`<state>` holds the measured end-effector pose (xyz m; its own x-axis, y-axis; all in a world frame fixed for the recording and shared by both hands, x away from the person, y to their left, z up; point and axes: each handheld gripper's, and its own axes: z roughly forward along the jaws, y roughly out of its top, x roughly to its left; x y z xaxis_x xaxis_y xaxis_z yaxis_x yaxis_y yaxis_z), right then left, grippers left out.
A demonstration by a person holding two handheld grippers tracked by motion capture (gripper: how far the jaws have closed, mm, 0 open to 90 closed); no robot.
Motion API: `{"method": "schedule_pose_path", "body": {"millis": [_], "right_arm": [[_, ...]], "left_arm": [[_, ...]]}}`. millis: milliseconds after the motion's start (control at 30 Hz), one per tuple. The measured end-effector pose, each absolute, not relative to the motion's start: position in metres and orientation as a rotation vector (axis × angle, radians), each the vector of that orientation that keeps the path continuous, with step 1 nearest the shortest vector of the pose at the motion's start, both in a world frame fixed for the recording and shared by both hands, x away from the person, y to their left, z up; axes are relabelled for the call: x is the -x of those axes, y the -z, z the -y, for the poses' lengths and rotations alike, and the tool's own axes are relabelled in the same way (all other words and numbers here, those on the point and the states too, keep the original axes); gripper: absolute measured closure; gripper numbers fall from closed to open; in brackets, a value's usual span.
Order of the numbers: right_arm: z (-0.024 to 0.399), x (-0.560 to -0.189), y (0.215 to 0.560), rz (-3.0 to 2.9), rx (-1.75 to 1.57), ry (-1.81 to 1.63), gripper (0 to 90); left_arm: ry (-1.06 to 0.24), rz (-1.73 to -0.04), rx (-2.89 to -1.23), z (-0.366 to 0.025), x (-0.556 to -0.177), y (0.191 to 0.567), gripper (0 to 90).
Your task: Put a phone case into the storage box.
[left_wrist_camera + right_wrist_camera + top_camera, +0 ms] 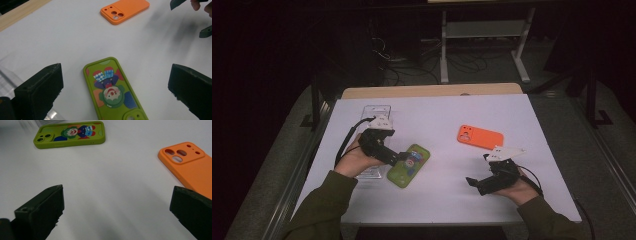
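Observation:
A lime-green phone case (408,165) with a clown picture lies flat, left of the table's middle. My left gripper (401,157) hovers at its left edge, open. In the left gripper view the green case (113,92) lies between and just beyond the wide-apart jaws, untouched. An orange phone case (480,137) lies camera-holes up, right of centre. My right gripper (479,170) stands open near the front right, holding nothing. In the right gripper view the orange case (190,166) is at the right and the green case (71,133) farther off.
A clear plastic case (377,111) lies on the white table top (437,115) behind the left hand, and more clear plastic (371,173) shows under that wrist. A wooden edge (432,91) runs along the far side. Dark floor, cables and a white stand lie beyond.

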<state>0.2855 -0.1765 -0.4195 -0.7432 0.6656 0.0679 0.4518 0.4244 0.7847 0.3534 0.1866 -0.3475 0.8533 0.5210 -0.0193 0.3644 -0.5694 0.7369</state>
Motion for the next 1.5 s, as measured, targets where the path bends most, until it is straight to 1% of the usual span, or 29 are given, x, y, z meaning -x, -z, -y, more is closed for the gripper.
{"method": "schedule_pose_path", "body": {"millis": [167,400,667,867,933,1100,1167,1200,1500], "right_arm": [[0.177,-0.286,0.420,-2.429,-0.971,-1.222,0.0],[0.177,-0.285,0.419,-2.427,-0.972,-1.221,0.0],[0.177,-0.285,0.419,-2.428,-0.973,-1.221,0.0],[0.177,-0.285,0.419,-2.428,-0.973,-1.220,0.0],[0.177,-0.285,0.419,-2.428,-0.973,-1.220,0.0],[0.177,-0.285,0.419,-2.429,-0.973,-1.219,0.0],[0.177,-0.285,0.419,-2.429,-0.973,-1.220,0.0],[0.177,-0.285,0.419,-2.429,-0.974,-1.220,0.0],[0.177,-0.285,0.419,-2.428,-0.972,-1.222,0.0]], "left_arm": [[-0.251,-0.660,-2.265,-0.173,-0.360,0.349,0.0],[-0.209,-0.725,-2.311,-0.152,-0.372,0.360,0.0],[-0.198,-0.796,-2.328,-0.142,-0.380,0.368,0.0],[-0.190,-0.829,-2.391,-0.134,-0.384,0.375,0.0],[-0.193,-0.814,-2.427,-0.133,-0.386,0.378,0.0],[-0.186,-0.856,-2.485,-0.124,-0.389,0.385,0.0],[-0.192,-0.865,-2.495,-0.123,-0.390,0.386,0.0],[-0.188,-0.904,-2.477,-0.120,-0.390,0.389,0.0],[-0.191,-0.940,-2.524,-0.113,-0.391,0.398,0.0]]}}
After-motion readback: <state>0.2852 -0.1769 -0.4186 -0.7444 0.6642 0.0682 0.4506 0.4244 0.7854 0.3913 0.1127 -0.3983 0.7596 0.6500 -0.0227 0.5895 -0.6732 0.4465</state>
